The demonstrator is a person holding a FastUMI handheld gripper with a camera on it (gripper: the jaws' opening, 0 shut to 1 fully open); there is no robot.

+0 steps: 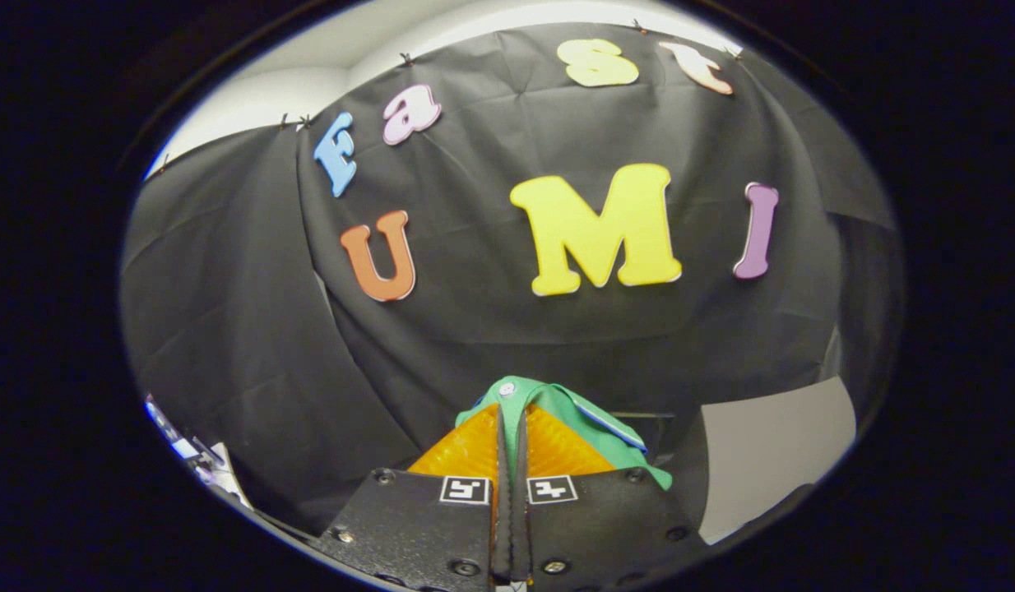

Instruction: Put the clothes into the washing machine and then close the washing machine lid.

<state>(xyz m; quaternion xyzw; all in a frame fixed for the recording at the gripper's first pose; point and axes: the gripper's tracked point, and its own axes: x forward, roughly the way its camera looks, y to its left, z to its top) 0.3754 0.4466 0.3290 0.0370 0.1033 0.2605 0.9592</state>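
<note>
Tongs (pixel 512 415) are held up in front of the booth's black cloth wall (pixel 491 312), their two orange fingers (pixel 466 450) pressed close with only a thin dark slit left between them. Clamped in that slit is a green garment (pixel 594 432): its cloth wraps over the fingertips, folds into a small peak just above them, and trails down along the outside of the right finger. A narrow pale-and-blue edging runs along the hanging part, and a small round pale button or snap sits near the peak. The garment hangs clear of everything else, carried up off any surface.

Behind the fingers, the black mounting plates (pixel 425 534) of the tongs each carry a small square black-and-white marker (pixel 465 489) and several screws.

Beyond the garment, to the right and lower down, a flat pale grey panel (pixel 771 456) shows against the cloth; what it belongs to cannot be told. Far off to the left, low down, a scrap of something white and purple (pixel 183 448) peeks in, too small to identify.
</note>
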